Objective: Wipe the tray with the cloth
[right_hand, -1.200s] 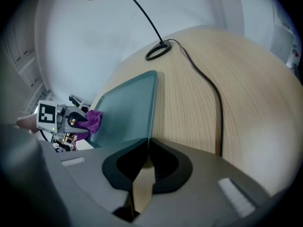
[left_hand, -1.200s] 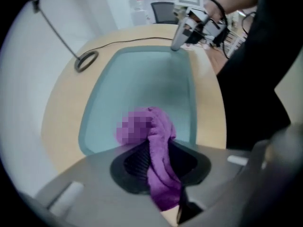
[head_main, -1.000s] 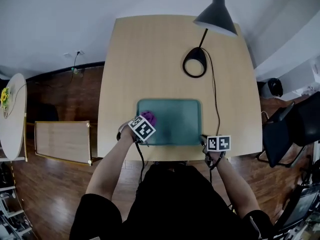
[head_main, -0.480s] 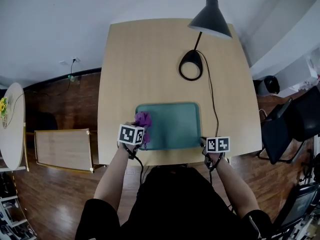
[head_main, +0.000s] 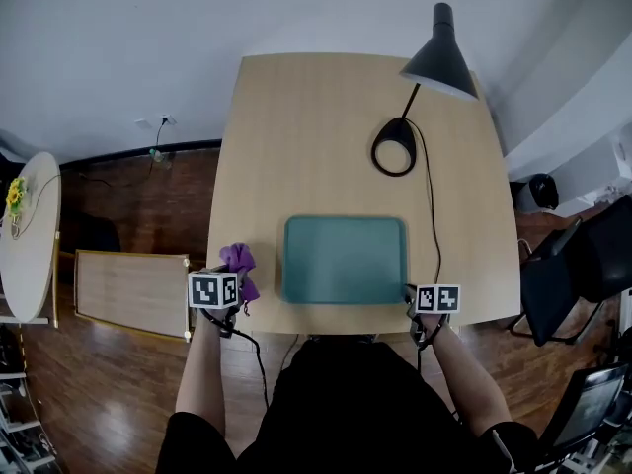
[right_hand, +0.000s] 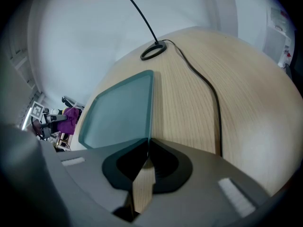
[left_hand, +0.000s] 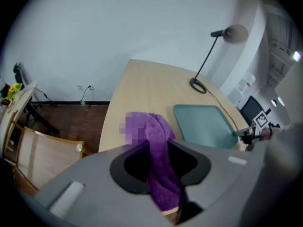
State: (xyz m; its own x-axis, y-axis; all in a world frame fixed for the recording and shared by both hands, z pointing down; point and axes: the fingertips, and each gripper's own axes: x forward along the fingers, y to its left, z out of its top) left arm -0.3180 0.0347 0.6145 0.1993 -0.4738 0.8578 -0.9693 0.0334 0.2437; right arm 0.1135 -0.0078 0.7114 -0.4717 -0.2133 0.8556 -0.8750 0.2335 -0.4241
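The teal tray (head_main: 344,260) lies on the near part of the wooden table (head_main: 316,136). My left gripper (head_main: 235,282) is shut on the purple cloth (head_main: 238,260) and holds it up at the table's left edge, clear of the tray. In the left gripper view the cloth (left_hand: 156,131) hangs bunched between the jaws, with the tray (left_hand: 203,124) off to the right. My right gripper (head_main: 411,293) is shut on the tray's near right corner. In the right gripper view the tray's rim (right_hand: 150,108) runs into the closed jaws.
A black desk lamp (head_main: 434,62) with a ring base (head_main: 395,146) stands at the back right, and its cable (head_main: 432,215) runs down past the tray's right side. A black chair (head_main: 583,255) is at the right. A wooden frame (head_main: 128,289) and a round side table (head_main: 25,235) stand left.
My left gripper has carried the cloth left off the tray to the table's left edge. The right gripper has kept its hold on the tray's corner.
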